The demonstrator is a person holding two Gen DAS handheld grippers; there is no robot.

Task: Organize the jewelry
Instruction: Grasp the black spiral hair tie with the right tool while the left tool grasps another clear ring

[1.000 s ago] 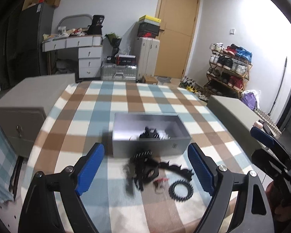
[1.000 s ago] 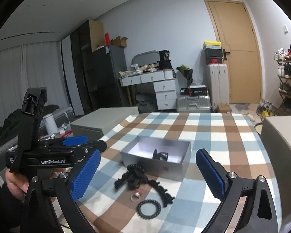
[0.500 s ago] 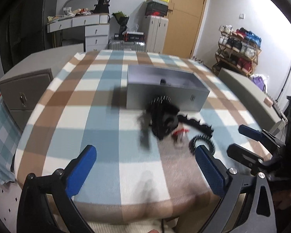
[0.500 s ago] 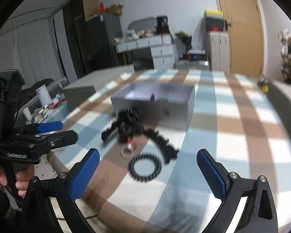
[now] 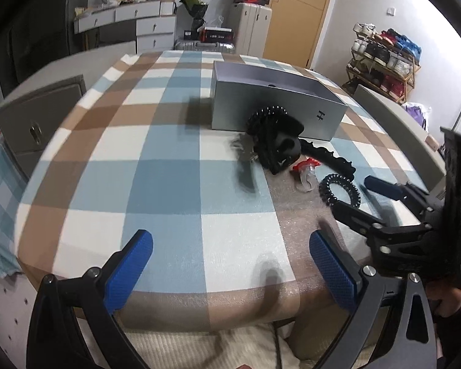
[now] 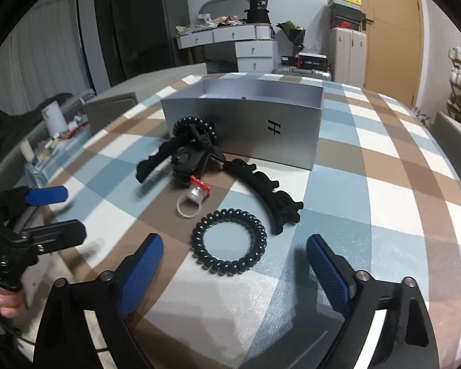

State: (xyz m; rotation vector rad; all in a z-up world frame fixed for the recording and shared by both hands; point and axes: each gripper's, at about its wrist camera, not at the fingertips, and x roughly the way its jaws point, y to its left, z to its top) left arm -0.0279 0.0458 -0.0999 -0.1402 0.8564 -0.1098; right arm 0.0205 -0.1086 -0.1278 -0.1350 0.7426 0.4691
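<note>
Blue textured pads line both fingers of the right gripper (image 6: 232, 264), which fills the lower part of the right wrist view. We see its jaws spread wide; they have just been closing a little, and nothing is gripped. One black spiral hair tie (image 6: 228, 242) lies flat on the cloth between the fingertips and slightly beyond them, touching neither pad.

In the left wrist view the left gripper (image 5: 230, 261) occupies the bottom of the frame, jaws wide, having just been opening, with only bare cloth between the pads.

Moving outward in the right wrist view, we count one clear ring with a red top (image 6: 195, 198) just above and left of the spiral hair tie. One long black scalloped band (image 6: 267, 196) curves from centre frame toward the lower right. One tangled black pile (image 6: 189, 150) sits at centre, with a second spiral tie (image 6: 193, 124) on top; how many pieces the pile contains we cannot tell.

One silver box (image 6: 246, 126), open at the top and marked with a black letter on its near wall, stands directly behind the pile in the upper centre. A small dark object shows at its inner rim.

All items rest on one checked tablecloth (image 6: 368, 215) in blue, brown and white.
</note>
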